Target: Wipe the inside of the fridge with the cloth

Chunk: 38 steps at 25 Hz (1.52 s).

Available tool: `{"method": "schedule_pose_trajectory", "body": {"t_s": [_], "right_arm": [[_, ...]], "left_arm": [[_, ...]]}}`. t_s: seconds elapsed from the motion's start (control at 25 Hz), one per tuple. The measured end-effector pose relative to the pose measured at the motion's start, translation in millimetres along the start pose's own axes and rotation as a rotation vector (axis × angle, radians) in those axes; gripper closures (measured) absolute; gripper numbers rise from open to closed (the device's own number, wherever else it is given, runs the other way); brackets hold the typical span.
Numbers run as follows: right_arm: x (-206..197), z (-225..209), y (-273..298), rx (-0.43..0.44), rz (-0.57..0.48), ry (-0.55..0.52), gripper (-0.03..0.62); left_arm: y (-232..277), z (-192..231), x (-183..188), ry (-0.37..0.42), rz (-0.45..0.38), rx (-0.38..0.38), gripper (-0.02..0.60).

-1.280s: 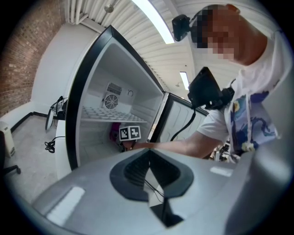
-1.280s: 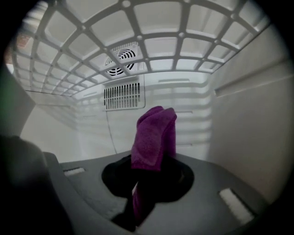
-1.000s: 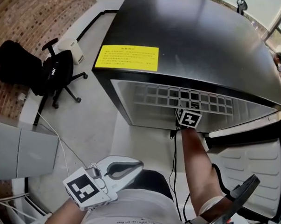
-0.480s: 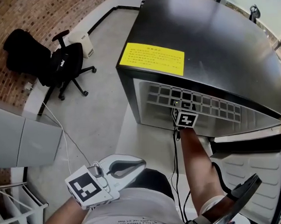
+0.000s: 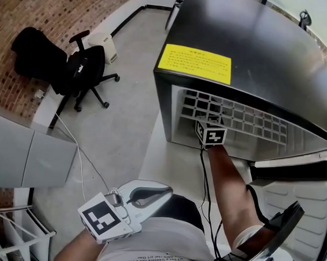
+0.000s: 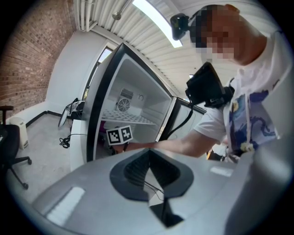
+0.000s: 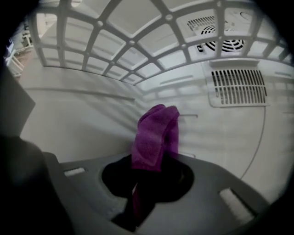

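The black fridge (image 5: pixel 246 48) stands open, with a white wire shelf (image 5: pixel 233 116) inside. My right arm reaches in under that shelf; the right gripper's marker cube (image 5: pixel 211 135) shows, its jaws hidden. In the right gripper view my right gripper (image 7: pixel 154 167) is shut on a folded purple cloth (image 7: pixel 155 135) that stands up from the jaws, close to the white back wall (image 7: pixel 92 119). My left gripper (image 5: pixel 165 191) hangs by my waist outside the fridge. Its jaws meet with nothing between them (image 6: pixel 148 153).
The fridge door (image 5: pixel 296 192) swings open at the lower right. Vent slots (image 7: pixel 238 87) and a round fan grille (image 7: pixel 223 39) sit on the back wall. A black office chair (image 5: pixel 82 68), a small white bin (image 5: pixel 103 46) and a floor cable (image 5: pixel 81 158) lie left.
My right gripper has slid toward the fridge's left side under the shelf. The head view has swung, so the fridge sits further right. The left gripper has stayed put.
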State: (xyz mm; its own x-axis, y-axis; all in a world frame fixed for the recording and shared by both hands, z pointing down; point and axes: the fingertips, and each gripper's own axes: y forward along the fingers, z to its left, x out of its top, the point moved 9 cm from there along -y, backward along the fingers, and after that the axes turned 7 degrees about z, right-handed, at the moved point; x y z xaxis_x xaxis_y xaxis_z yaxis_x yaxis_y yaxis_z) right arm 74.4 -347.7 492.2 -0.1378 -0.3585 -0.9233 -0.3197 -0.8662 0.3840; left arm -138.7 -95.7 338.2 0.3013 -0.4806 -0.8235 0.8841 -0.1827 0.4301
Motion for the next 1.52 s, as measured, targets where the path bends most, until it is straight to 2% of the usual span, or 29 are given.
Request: {"method": "schedule_pose_trajectory", "body": {"t_s": [0.24, 0.76, 1.12, 1.52], "right_arm": [[7.1, 12.0, 2.0, 0.109, -0.021, -0.072, 0.539], [1.0, 11.2, 11.8, 0.163, 0.004, -0.042, 0.539], [-5.4, 36.2, -26.2, 0.218, -0.021, -0.024, 0.539], [-34.3, 80.9, -77.3, 0.221, 0.017, 0.001, 0.539]], "left_arm": [[-2.7, 0.1, 0.0, -0.008, 0.007, 0.009, 0.575], [0.8, 4.4, 0.6, -0.010, -0.003, 0.013, 0.574], [-10.8, -7.5, -12.2, -0.006, -0.014, -0.006, 0.575], [-32.0, -34.8, -25.9, 0.023, -0.027, -0.050, 0.575]]}}
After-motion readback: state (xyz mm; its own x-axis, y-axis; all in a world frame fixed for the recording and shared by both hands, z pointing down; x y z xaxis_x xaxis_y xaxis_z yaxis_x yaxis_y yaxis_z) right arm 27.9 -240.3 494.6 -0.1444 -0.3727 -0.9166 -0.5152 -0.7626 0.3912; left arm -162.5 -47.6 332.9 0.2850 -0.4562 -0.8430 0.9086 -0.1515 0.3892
